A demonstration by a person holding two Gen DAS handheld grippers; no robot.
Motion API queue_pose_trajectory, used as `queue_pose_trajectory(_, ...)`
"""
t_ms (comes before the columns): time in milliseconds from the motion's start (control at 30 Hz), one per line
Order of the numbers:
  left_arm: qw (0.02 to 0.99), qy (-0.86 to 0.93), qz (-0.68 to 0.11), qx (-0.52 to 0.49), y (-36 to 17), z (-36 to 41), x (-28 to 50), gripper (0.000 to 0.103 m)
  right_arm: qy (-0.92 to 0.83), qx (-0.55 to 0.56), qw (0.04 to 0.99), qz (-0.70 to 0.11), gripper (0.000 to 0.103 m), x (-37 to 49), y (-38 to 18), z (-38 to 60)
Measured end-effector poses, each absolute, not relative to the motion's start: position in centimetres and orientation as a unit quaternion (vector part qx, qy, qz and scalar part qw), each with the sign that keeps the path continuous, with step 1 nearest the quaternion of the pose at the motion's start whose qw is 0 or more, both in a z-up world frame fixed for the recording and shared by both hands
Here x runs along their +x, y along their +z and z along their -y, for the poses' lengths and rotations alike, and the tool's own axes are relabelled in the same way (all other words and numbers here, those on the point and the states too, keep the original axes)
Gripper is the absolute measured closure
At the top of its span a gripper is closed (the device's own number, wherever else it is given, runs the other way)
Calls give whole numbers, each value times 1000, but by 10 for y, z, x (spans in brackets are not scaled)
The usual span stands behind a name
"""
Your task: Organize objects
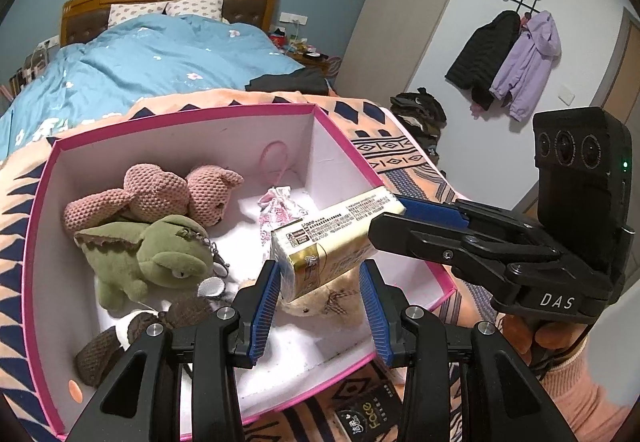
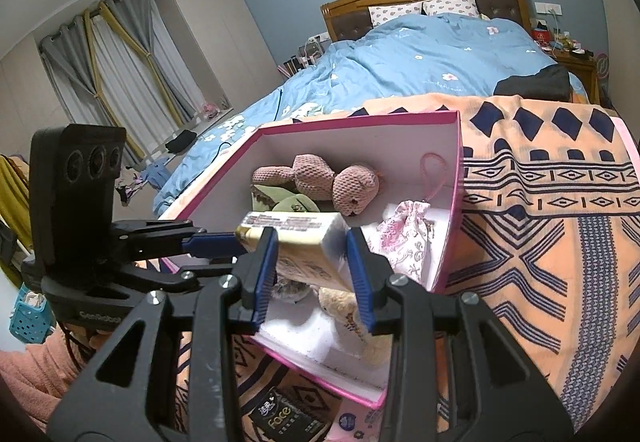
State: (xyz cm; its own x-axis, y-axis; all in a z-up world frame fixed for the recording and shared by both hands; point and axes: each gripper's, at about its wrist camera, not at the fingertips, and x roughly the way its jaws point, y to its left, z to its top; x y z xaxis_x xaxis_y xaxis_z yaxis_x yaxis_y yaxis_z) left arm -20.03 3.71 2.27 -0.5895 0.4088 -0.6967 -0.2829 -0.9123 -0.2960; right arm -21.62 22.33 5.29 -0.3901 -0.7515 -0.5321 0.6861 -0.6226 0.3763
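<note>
Inside the pink box (image 1: 48,201), at nine o'clock, the pink knitted bear (image 1: 160,197) lies on the green plush (image 1: 148,258). At centre, the left gripper (image 1: 320,302) has its jaws spread, apart from the tissue pack (image 1: 332,242) hanging over the box. From three o'clock, the right gripper (image 1: 394,211) has its jaws pinching that pack's far end.
</note>
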Motion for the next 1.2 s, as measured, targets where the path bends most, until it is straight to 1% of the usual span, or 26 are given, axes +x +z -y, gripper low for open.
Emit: queue_pose_trajectory(1200, 175, 877, 72, -442, 6, -37, -228, 62, -830, 373, 413, 33, 64, -238, 35, -210)
